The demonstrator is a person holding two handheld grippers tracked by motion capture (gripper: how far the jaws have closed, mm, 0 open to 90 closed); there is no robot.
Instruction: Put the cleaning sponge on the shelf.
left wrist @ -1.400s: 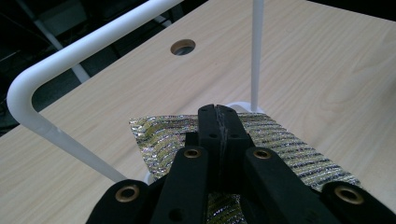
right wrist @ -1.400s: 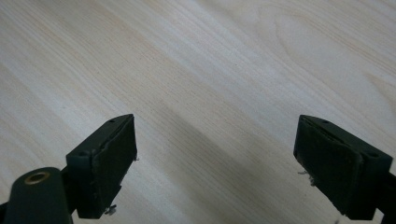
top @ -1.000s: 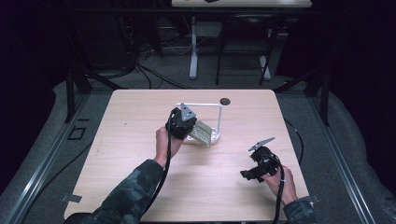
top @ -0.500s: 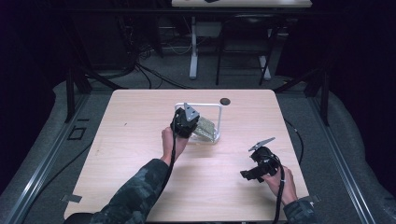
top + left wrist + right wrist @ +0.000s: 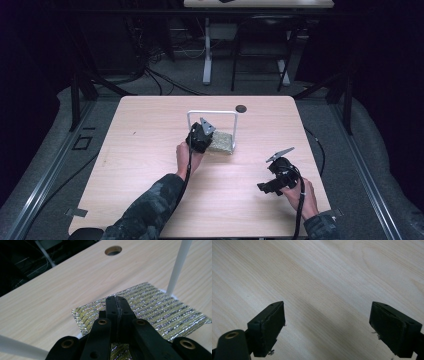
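Note:
A glittering silver-and-gold woven sheet (image 5: 223,142) lies on the wooden table (image 5: 150,150) under a white wire frame (image 5: 212,113). My left gripper (image 5: 205,140) reaches in at the sheet's near-left edge. In the left gripper view its jaws (image 5: 116,300) are pressed together over the sheet (image 5: 160,312), with a strip of it showing between them low down. One white rod of the frame (image 5: 178,265) stands just behind the sheet. My right gripper (image 5: 262,188) rests low over bare table at the front right. In the right gripper view its jaws (image 5: 327,325) stand wide apart with nothing between them.
A round dark hole (image 5: 241,108) sits in the table near its far edge, behind the frame. Black cables trail from both grippers toward the person. Dark floor, table legs and cables lie beyond the far edge.
My left gripper has moved down and a little away with the sheet, which now lies flatter under the frame. The right gripper has stayed where it was.

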